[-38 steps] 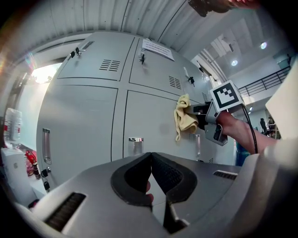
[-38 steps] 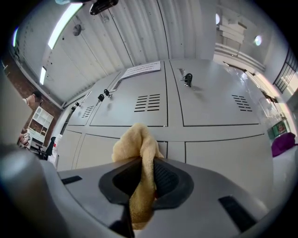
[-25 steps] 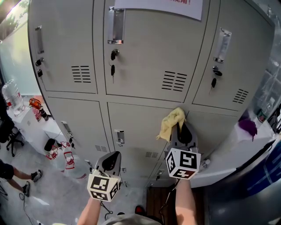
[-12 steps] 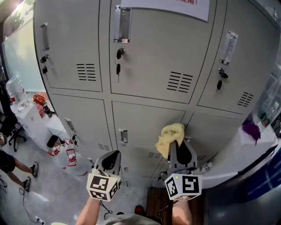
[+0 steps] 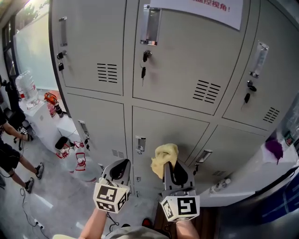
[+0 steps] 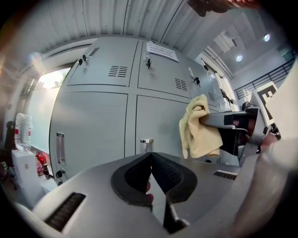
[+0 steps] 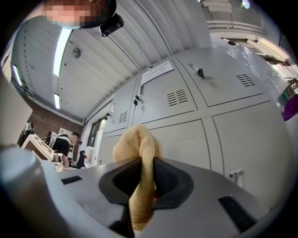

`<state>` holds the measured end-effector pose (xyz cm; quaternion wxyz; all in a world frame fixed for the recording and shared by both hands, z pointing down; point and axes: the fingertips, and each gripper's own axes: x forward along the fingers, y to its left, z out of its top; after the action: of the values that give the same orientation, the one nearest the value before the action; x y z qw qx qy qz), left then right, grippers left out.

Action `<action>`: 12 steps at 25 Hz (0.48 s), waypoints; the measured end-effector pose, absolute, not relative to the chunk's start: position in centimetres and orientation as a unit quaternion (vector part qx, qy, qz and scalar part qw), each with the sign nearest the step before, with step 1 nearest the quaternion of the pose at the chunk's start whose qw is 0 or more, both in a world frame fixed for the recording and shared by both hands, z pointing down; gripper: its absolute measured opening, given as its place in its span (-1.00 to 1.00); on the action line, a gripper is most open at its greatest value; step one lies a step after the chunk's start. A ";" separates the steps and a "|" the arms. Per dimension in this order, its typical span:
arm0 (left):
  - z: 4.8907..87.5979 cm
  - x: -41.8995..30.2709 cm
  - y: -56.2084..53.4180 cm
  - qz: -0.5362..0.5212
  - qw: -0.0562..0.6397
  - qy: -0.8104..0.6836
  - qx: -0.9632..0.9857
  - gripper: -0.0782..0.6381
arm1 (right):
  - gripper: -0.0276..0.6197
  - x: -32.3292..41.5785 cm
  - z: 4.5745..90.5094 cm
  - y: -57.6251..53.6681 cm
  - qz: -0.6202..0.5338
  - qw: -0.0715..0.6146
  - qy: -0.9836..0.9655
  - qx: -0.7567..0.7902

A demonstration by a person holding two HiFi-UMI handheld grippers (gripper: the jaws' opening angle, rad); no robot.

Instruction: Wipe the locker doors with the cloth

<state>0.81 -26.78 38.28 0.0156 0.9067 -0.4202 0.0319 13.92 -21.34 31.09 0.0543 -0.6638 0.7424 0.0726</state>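
Grey metal locker doors (image 5: pixel 182 70) fill the head view, in an upper and a lower row. My right gripper (image 5: pixel 169 163) is shut on a yellow cloth (image 5: pixel 164 156), which bunches up in front of the lower middle door (image 5: pixel 163 133). In the right gripper view the cloth (image 7: pixel 139 153) sticks up between the closed jaws. My left gripper (image 5: pixel 122 167) hangs lower left, shut with nothing in it, away from the doors. The left gripper view shows its pads (image 6: pixel 160 174) pressed together and the cloth (image 6: pixel 198 128) at right.
A white notice (image 5: pixel 201 7) is stuck on the upper middle door. Keys hang from locks (image 5: pixel 145 58). Water bottles (image 5: pixel 77 165) and clutter stand on the floor at left, beside a person's legs (image 5: pixel 11 158). A white counter (image 5: pixel 252 172) with a purple thing (image 5: pixel 274 148) lies at right.
The cloth and right gripper have slid down and left, from the right-hand seam under the upper row onto the lower middle door. The left gripper has stayed put.
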 end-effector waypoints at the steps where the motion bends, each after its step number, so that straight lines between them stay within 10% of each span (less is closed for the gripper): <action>1: 38.3 0.5 -26.8 0.032 0.016 -0.424 0.905 -0.72 | -0.70 13.0 31.1 -21.8 0.076 0.052 0.750 -0.655; 12: 38.6 -4.2 -27.2 0.031 0.020 -0.481 0.876 -0.72 | -0.70 6.1 31.5 -27.6 0.086 0.039 0.793 -0.602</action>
<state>-4.22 -27.23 38.60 0.0195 0.8760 -0.4809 0.0313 6.10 -27.61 31.51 0.0387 -0.6018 0.7930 0.0864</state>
